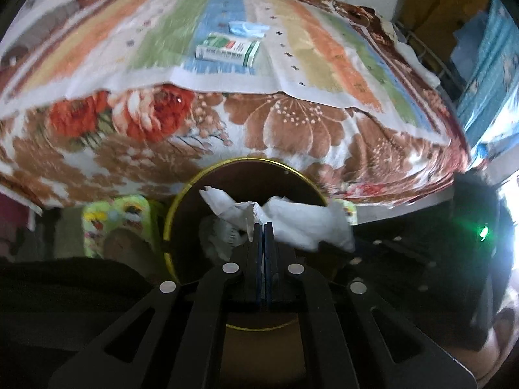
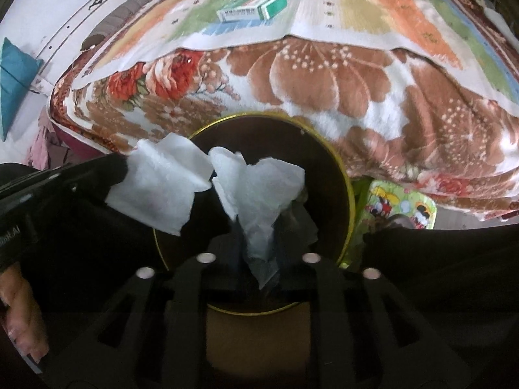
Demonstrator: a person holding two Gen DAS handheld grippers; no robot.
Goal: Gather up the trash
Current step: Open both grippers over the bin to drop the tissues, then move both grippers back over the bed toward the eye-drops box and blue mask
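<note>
left gripper [image 1: 264, 227], fingers pinched on white tissue [image 1: 308, 223]; right gripper [image 2: 259, 227] pinching crumpled tissue [image 2: 259, 188]; both over round bin [image 2: 348, 188], poised for dropping; medicine box [image 1: 227, 49] at 12 o'clock.

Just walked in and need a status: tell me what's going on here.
A person is collecting trash with two handheld grippers. The left gripper and right gripper each pinch a white tissue above a round bin beside the bed. A green-and-white box and a blue wad lie on the bedspread.
</note>
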